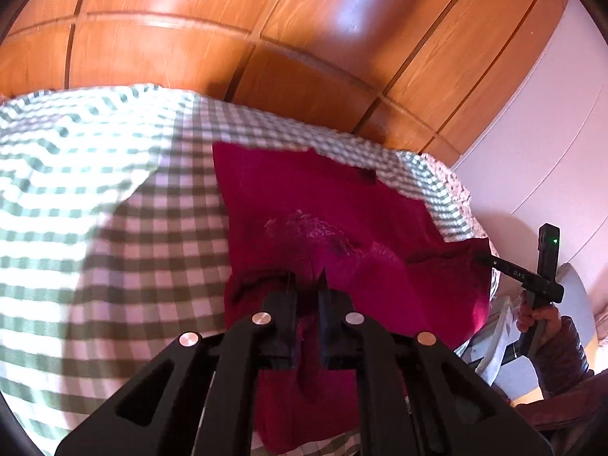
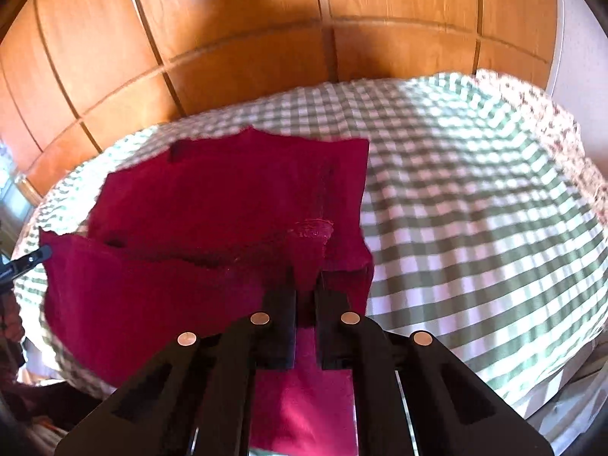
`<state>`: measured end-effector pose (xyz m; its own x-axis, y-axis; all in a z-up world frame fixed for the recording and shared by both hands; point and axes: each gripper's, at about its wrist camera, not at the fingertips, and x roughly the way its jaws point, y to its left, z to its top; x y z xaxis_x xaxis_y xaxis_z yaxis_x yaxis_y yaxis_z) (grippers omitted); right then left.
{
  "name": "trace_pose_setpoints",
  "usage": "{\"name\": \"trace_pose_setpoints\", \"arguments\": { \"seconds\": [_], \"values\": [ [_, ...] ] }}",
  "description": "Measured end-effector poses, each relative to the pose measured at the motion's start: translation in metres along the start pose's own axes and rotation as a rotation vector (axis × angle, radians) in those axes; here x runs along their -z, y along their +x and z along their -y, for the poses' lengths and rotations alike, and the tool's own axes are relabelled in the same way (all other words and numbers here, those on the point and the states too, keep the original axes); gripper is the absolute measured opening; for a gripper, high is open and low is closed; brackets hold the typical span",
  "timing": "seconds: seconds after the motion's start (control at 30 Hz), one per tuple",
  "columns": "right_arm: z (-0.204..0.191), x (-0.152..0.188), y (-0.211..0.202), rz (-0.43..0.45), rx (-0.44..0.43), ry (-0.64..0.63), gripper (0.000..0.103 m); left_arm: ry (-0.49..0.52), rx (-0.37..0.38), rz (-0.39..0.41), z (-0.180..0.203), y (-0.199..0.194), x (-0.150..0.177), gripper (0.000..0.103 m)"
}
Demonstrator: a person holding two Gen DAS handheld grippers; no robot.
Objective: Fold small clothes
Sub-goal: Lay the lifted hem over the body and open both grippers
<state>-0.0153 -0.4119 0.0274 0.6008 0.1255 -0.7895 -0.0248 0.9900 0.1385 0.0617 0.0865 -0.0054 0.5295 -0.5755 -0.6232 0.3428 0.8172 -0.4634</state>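
Note:
A dark red garment point(image 1: 323, 209) lies on a green-and-white checked cloth point(image 1: 114, 209). My left gripper point(image 1: 307, 285) is shut on the garment's near edge and lifts it. The right gripper point(image 1: 482, 256) shows at the right of the left wrist view, pinching the garment's other near corner. In the right wrist view the garment point(image 2: 228, 197) is partly lifted, its near edge raised off the checked cloth point(image 2: 475, 228). My right gripper point(image 2: 305, 277) is shut on the garment's near right edge. The left gripper point(image 2: 43, 252) shows at the far left, holding the garment's left corner.
A wooden panelled wall point(image 1: 266, 19) stands behind the checked surface and also fills the top of the right wrist view point(image 2: 266, 19). A white wall point(image 1: 551, 133) is at the right. The holder's hand and dark sleeve point(image 1: 551, 342) are lower right.

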Motion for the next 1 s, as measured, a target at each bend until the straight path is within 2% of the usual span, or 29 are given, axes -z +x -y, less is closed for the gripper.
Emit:
{"name": "trace_pose_setpoints", "arguments": {
  "seconds": [0.1,0.27,0.43,0.6,0.83,0.97,1.0],
  "values": [
    [0.008,-0.021,-0.003,0.037,0.007,0.031,0.006,0.001,-0.005,0.033,0.001,-0.002,-0.019,0.007],
    [0.013,-0.061,0.022,0.067,0.022,0.049,0.006,0.002,-0.06,0.076,0.001,0.013,-0.055,0.007],
    [0.015,-0.101,0.066,0.07,0.045,0.071,0.006,-0.042,-0.148,0.067,-0.016,0.049,-0.093,0.007],
    [0.022,-0.133,0.107,0.06,0.082,0.099,0.006,-0.082,-0.195,0.042,-0.032,0.085,-0.121,0.006],
    [0.029,-0.134,0.172,-0.063,0.141,0.124,0.006,-0.095,-0.296,-0.056,-0.049,0.141,-0.129,0.007],
    [0.032,-0.125,0.188,-0.08,0.131,0.134,0.006,-0.124,-0.318,-0.058,-0.052,0.143,-0.126,0.015],
    [0.031,-0.124,0.186,-0.076,0.129,0.132,0.006,-0.132,-0.323,-0.05,-0.05,0.138,-0.125,0.021]
  ]
}}
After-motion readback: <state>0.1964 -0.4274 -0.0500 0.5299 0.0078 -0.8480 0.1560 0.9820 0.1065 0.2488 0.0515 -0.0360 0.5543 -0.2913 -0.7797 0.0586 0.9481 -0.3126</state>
